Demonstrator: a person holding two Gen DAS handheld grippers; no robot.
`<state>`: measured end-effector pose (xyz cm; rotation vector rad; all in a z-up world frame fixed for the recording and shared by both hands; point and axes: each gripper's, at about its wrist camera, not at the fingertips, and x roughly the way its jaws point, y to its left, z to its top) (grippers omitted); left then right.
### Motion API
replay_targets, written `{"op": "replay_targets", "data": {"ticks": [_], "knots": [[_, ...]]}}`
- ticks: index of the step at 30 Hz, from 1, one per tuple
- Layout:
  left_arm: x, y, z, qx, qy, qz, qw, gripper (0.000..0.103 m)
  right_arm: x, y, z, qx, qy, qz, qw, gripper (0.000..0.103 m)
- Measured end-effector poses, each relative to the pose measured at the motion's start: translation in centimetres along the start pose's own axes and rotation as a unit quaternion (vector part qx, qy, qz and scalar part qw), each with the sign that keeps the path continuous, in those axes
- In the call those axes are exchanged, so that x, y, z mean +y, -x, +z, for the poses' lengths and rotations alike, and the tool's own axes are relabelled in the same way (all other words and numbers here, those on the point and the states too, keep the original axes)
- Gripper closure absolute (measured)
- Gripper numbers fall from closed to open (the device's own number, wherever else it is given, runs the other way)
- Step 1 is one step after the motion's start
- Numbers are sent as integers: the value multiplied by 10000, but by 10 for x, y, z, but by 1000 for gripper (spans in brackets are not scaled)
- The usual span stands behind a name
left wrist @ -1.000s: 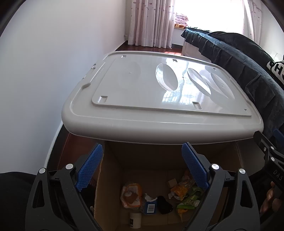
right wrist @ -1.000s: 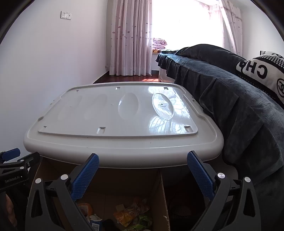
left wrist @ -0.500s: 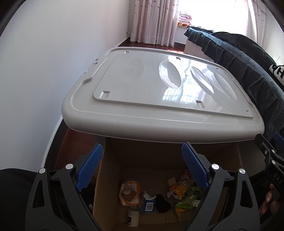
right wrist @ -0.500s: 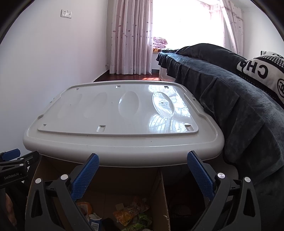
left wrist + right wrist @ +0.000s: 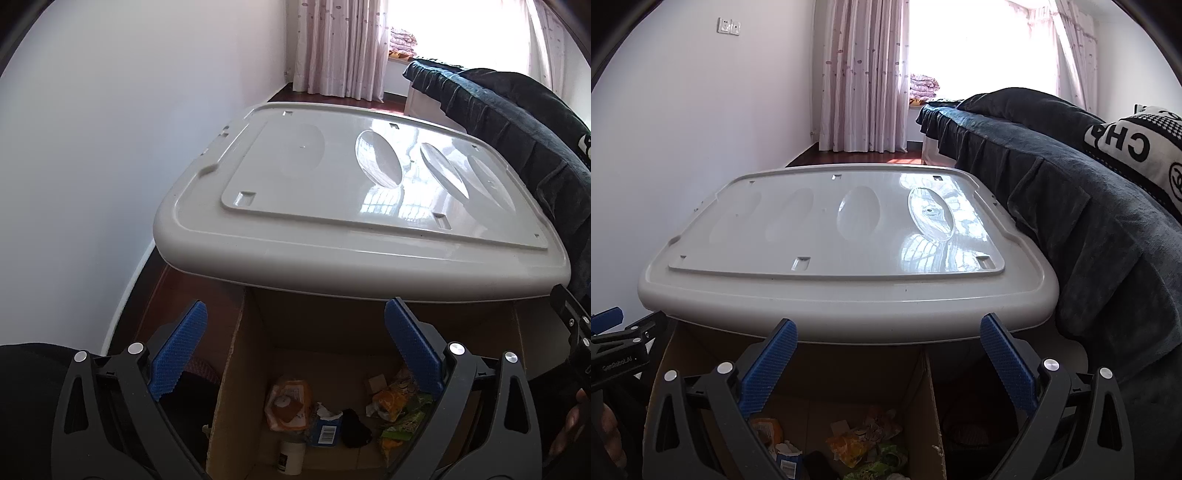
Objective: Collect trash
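Observation:
An open cardboard box (image 5: pixel 236 373) stands on the floor below both grippers. Inside lies trash: an orange wrapper (image 5: pixel 288 402), a blue carton (image 5: pixel 327 430), a black scrap (image 5: pixel 354 428), green and yellow wrappers (image 5: pixel 399 406) and a small white bottle (image 5: pixel 290 458). The box (image 5: pixel 929 410) and its wrappers (image 5: pixel 864 446) also show in the right wrist view. My left gripper (image 5: pixel 295 325) is open and empty above the box. My right gripper (image 5: pixel 888 339) is open and empty, near the front rim of the grey plastic lid (image 5: pixel 846 236).
The large grey lid (image 5: pixel 354 206) sits like a tabletop beyond the box. A dark blue bed cover (image 5: pixel 1089 206) runs along the right, with a black-and-white pillow (image 5: pixel 1137 147). A white wall is at left, curtains (image 5: pixel 864 74) and a window at the back.
My left gripper has tilted and shifted a little, so the lid sits further right and more box interior shows. My right gripper has barely moved.

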<state>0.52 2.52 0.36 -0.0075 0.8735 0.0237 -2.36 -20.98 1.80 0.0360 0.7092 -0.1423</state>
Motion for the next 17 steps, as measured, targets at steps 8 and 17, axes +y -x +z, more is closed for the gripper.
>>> {"op": "replay_targets", "data": {"ticks": [8,17], "knots": [[-1,-3,-3,31,20,-222,9997,9,-1,-1,-1,36,41,-16,10000,5],[13,-9,-5,166,238,-63,9996,9,-7,-1,-2,37,-54,-71,10000,5]]}}
